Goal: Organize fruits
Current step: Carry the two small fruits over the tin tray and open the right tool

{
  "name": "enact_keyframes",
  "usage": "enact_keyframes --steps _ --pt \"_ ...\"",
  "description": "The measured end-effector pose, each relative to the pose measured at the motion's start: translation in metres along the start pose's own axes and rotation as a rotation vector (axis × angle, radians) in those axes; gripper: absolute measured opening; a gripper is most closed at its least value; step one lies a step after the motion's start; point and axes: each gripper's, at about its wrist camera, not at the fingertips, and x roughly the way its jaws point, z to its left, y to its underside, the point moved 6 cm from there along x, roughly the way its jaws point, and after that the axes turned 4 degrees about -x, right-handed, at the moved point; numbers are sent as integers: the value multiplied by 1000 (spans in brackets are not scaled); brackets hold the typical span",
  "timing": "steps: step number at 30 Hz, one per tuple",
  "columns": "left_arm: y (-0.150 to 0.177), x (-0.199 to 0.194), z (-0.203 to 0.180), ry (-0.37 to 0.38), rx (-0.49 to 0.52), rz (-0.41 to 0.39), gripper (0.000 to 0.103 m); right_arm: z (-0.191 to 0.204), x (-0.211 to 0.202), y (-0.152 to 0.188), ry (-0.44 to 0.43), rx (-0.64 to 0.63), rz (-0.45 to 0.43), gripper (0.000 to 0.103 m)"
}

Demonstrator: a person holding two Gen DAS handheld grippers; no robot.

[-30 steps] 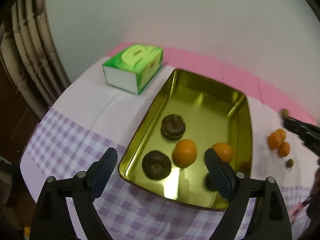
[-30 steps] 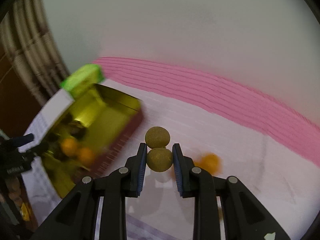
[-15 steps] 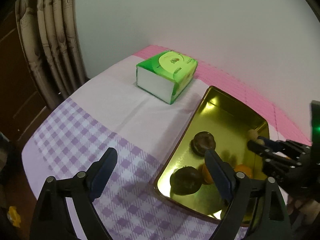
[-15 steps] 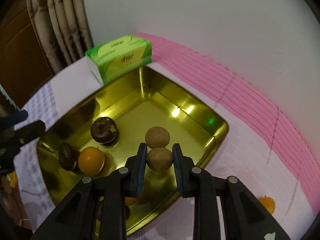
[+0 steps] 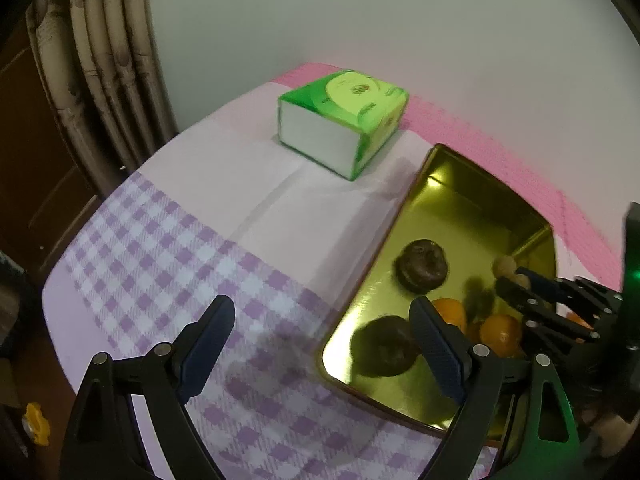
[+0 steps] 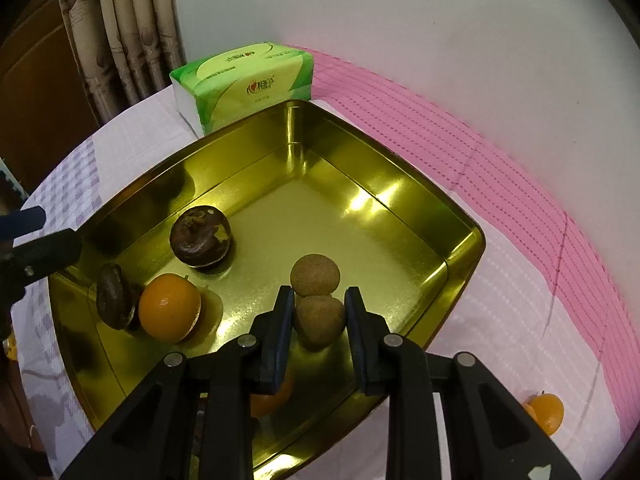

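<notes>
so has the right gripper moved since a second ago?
Yes. The right gripper, shut on the brown fruit pair, was over bare cloth beside the gold tray; now it hangs over the tray's inside.

Table (image 5: 256, 184) under cloth: white in the middle, lilac check toward the near edge, pink strip (image 6: 500, 168) along the wall. Directly on it: green tissue pack (image 5: 344, 116) near the wall, just beside a corner of the gold tray (image 6: 400, 172); whether touching, cannot tell. One small orange fruit (image 6: 546, 412) on the cloth, outside the tray, near its right side.
</notes>
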Motion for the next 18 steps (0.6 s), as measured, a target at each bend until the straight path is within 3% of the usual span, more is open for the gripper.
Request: enact_keyframes --steps 10,18 --pt "3 -5 -12 -42 69 -39 89 -19 -58 17 -3 76 -97 30" --pt "13 -17 -34 -8 136 -60 89 -88 -104 115 121 206 -52 33"
